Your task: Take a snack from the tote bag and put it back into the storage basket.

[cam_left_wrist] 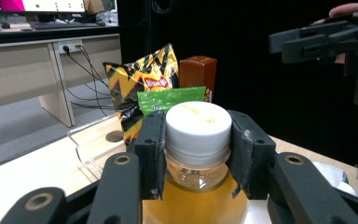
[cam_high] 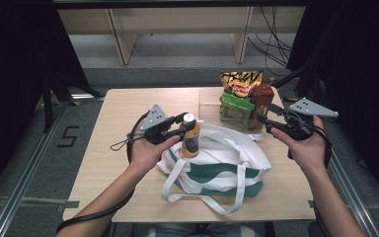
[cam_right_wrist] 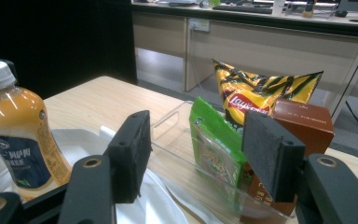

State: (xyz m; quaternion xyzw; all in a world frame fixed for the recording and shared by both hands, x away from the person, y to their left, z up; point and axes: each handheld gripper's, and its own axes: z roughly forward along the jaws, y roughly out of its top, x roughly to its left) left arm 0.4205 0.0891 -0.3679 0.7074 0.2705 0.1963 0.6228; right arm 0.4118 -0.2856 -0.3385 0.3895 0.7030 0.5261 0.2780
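Here the orange drink bottle (cam_high: 191, 139) is clamped at its neck, just under the white cap (cam_left_wrist: 197, 122), by the left hand-held gripper (cam_left_wrist: 197, 151) and is held upright above the white-and-green tote bag (cam_high: 217, 165) on the counter (cam_high: 128, 106). Since only the narrow neck is pinched, the heavy body could be swung or slipped free. The right hand-held gripper (cam_right_wrist: 193, 154) is held apart, empty, near the clear tray (cam_right_wrist: 177, 140) of snacks, which could be knocked.
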